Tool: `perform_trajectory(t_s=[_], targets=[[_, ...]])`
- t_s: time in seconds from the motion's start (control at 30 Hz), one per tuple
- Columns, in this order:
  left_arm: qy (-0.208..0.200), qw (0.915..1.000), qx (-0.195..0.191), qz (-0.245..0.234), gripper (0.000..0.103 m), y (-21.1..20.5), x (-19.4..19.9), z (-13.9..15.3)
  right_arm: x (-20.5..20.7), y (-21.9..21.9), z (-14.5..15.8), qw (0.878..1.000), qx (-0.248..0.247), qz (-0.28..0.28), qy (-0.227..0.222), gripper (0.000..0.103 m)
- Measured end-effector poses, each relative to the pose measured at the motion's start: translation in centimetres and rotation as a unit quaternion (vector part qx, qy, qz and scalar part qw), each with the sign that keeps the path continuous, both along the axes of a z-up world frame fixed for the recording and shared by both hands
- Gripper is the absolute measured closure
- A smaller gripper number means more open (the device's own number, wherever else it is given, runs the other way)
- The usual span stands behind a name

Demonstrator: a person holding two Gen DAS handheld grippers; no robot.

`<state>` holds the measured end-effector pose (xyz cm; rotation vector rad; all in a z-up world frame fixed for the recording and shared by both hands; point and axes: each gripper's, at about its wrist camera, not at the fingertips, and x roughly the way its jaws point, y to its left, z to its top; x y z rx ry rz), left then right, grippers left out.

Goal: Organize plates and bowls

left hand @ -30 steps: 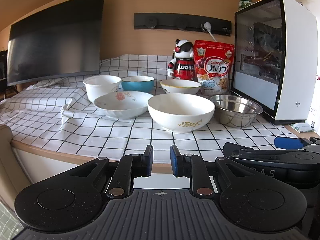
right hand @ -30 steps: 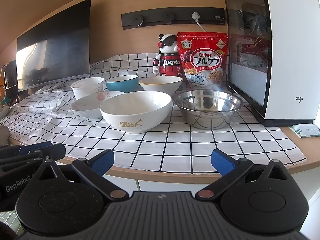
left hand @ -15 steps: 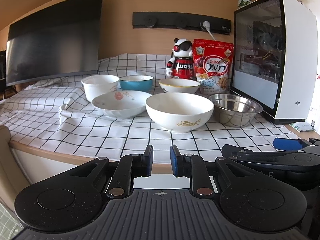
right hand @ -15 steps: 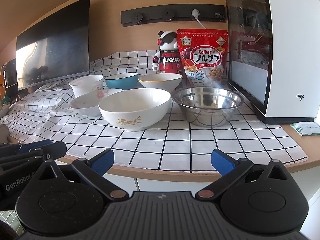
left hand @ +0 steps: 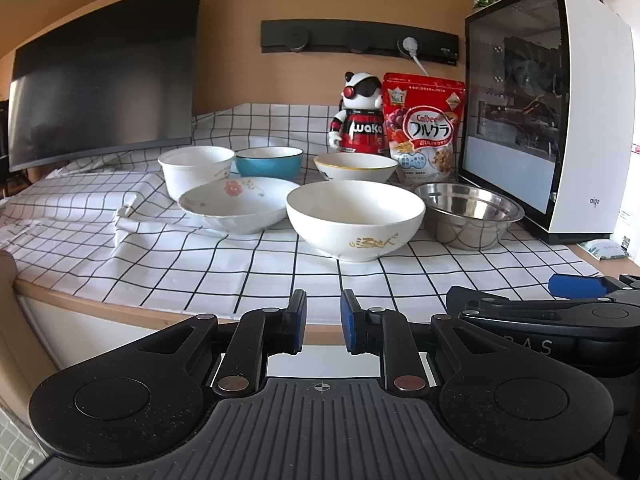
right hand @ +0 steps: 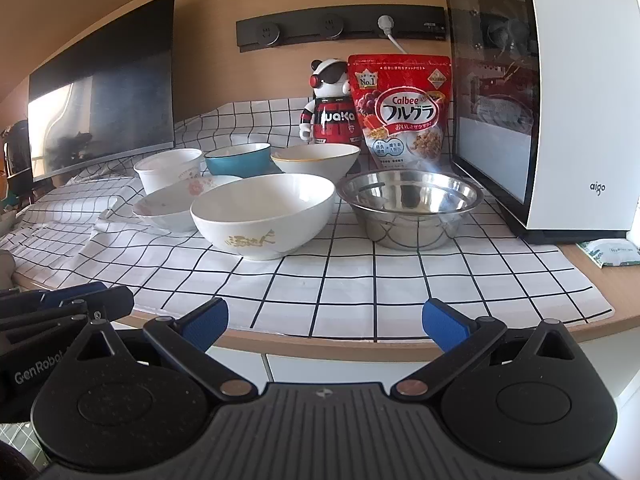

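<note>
A checked cloth [left hand: 224,268] is spread over the tabletop [right hand: 608,284], and six bowls are clustered around the big white bowl [left hand: 355,219]. Short of it, the left hand-held gripper [left hand: 323,322] is held nearly together and empty, the right hand-held gripper [right hand: 324,322] wide apart, presumably ready for stacking.

A wooden counter [right hand: 608,292] carries a black-gridded white cloth [right hand: 360,276]; at right, a white computer case [right hand: 576,100] and small packet [right hand: 610,251].
</note>
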<state>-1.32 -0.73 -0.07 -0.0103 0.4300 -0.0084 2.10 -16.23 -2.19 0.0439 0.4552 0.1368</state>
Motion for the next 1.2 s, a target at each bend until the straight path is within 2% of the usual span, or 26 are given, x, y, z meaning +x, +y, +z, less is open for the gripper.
perform_trajectory(t_s=[0.7,0.83,1.0,1.2], targets=[[0.012,0.9998,-0.011,0.009,0.081,0.4,0.4,-0.7,0.5,0.1,-0.5,1.000,-0.003,0.003,0.009,0.000],[0.031,0.9991,-0.028,0.002,0.081,0.9,1.0,-0.7,0.9,-0.1,-0.4,1.000,0.006,0.000,0.015,0.000],[0.074,0.9949,-0.065,-0.022,0.081,2.3,2.7,-0.4,2.3,-0.8,0.3,0.999,0.027,-0.006,0.018,0.000],[0.128,0.9809,-0.135,-0.055,0.081,4.4,7.0,0.8,5.4,-2.1,1.1,0.997,0.067,-0.019,0.036,0.000]])
